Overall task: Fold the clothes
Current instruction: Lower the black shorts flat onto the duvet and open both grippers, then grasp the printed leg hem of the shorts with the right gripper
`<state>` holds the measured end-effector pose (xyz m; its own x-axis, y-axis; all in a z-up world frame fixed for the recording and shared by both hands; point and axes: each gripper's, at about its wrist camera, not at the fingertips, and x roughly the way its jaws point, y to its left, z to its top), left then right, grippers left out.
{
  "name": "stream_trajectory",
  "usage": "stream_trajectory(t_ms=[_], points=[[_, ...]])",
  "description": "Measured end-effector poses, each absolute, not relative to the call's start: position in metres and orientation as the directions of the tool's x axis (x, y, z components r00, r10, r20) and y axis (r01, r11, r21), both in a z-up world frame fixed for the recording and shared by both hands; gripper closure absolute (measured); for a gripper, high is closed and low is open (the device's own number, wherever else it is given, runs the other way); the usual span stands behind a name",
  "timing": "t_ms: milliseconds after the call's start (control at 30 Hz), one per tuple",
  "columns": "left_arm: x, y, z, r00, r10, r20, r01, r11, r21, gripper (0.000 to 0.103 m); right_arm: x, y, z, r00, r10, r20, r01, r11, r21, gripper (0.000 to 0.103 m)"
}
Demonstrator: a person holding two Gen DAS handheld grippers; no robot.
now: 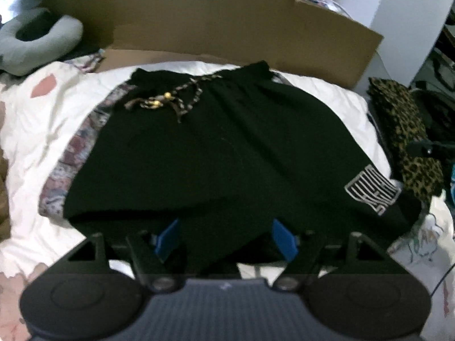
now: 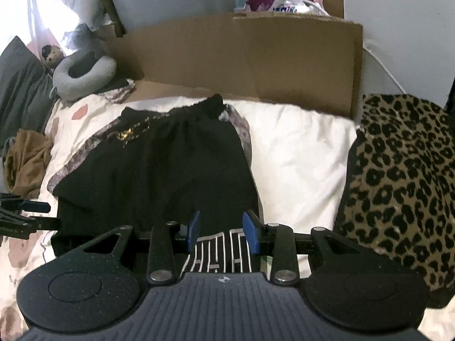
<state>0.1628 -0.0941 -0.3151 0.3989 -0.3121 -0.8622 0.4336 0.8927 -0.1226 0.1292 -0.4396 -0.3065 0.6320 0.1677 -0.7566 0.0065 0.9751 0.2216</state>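
black shorts point(image 1: 216, 147) spread flat on a white duvet point(image 1: 34, 130), waistband toward the cardboard point(image 1: 216, 28) at the far side, hems toward us; a braided drawstring point(image 1: 170, 99) lies knotted near the waistband, and a patterned stripe point(image 1: 76, 153) runs down one side seam; a white printed patch point(image 1: 372, 190) marks the hem corner nearest the leopard-print cloth point(image 1: 409, 142). our left gripper point(image 1: 227, 238) hangs over the near hem with its blue pads point(image 1: 167, 238) set wide apart; dark fabric lies between them, yet we see neither pad pressing on it. our right gripper point(image 2: 221, 230) stands at the patch corner, its pads point(image 2: 194, 227) about half apart on either side of the striped print point(image 2: 219, 255); whether they pinch the cloth we cannot tell. a grey ring cushion point(image 2: 85, 74) sits at the far corner of the bed; a brown garment point(image 2: 25, 159) lies crumpled at the duvet's edge.
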Motion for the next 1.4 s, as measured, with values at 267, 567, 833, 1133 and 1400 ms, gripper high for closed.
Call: stream_trajectory(t_ms=[267,567,833,1133,1400], points=[[0.149,-0.104,-0.338,0.303,-0.368,-0.879,0.467,0.861,-0.2,0.03,0.113,-0.452,-0.327,0.577,0.149,-0.803,0.068,0.971,0.229,0.063],[0.142,-0.117,-0.342,0.257,-0.415,-0.873,0.517,0.822,-0.239,0.03,0.105,-0.454,-0.351,0.479,0.158,-0.863,0.073,0.973,0.218,0.063],[0.144,-0.117,-0.346,0.249,-0.418,-0.874,0.509,0.824,-0.249,0.034,0.102,-0.446,-0.354,0.453,0.245,-0.857,0.044,0.954,0.296,0.094],[0.145,-0.115,-0.341,0.258,-0.449,-0.856,0.511,0.815,-0.273,0.035,0.114,-0.427,-0.333,0.48,0.337,-0.81,0.009,0.921,0.389,0.101],[0.151,-0.111,-0.333,0.313,-0.45,-0.836,0.487,0.832,-0.265,0.035,0.141,-0.396,-0.323,0.486,0.442,-0.754,-0.081,0.882,0.465,0.101]])
